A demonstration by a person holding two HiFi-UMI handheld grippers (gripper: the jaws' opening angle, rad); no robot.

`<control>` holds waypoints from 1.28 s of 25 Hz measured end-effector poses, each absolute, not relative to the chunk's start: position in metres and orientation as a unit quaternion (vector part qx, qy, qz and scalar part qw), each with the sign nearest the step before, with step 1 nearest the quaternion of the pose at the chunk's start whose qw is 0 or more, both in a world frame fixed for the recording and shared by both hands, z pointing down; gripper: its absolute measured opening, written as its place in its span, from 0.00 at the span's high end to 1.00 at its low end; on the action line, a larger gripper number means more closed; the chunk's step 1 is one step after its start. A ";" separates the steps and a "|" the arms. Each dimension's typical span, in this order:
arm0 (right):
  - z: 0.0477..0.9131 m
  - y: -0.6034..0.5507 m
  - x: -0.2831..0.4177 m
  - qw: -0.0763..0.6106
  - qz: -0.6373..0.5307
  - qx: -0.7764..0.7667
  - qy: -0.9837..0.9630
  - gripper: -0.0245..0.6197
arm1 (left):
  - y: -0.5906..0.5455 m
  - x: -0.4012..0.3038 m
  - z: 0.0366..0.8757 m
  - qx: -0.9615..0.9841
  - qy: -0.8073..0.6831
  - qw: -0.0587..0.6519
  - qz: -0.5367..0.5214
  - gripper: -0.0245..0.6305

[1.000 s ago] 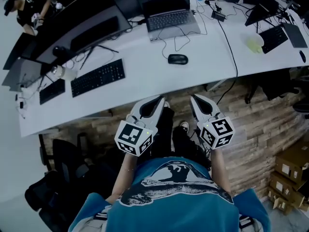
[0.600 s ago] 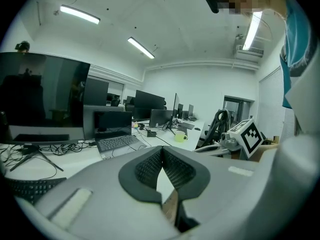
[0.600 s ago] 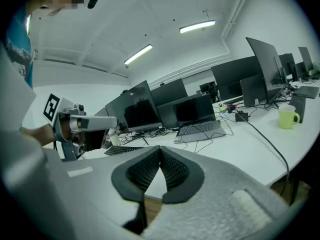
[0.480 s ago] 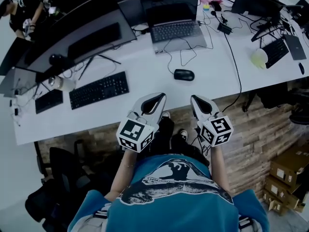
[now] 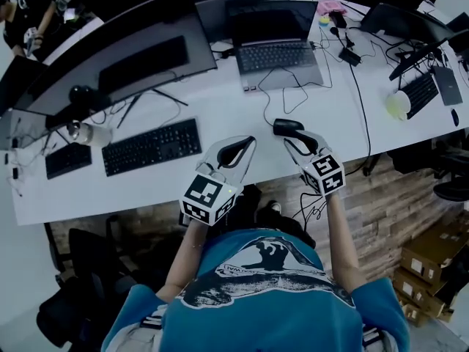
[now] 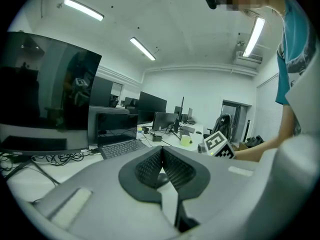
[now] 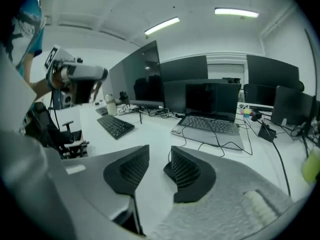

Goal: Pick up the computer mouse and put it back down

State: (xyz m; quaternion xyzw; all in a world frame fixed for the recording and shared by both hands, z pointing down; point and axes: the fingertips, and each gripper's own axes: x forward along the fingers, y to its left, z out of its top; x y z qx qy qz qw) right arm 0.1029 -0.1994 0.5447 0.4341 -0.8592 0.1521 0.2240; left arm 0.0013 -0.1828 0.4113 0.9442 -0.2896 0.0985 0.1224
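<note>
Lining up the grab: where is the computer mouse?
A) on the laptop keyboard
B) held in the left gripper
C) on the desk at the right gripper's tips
C: the computer mouse lies on the desk just ahead of the right gripper, whose opening jaws have nothing pressed between them.
</note>
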 end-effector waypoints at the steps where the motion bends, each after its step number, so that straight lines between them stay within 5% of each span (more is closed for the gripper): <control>1: 0.553 -0.205 0.104 0.244 0.146 0.423 -0.860 0.74 | -0.185 0.001 0.411 0.945 -0.286 0.123 0.098 0.93; 6: 0.597 -0.226 0.112 0.317 0.160 0.370 -0.858 0.56 | -0.189 0.001 0.416 0.950 -0.267 0.123 0.102 0.93; 16: 0.648 -0.245 0.124 0.418 0.183 0.294 -0.840 0.40 | -0.187 0.006 0.425 0.943 -0.282 0.135 0.115 0.93; 32: 0.674 -0.242 0.128 0.437 0.170 0.262 -0.844 0.47 | -0.196 0.013 0.424 0.918 -0.351 0.144 0.114 0.93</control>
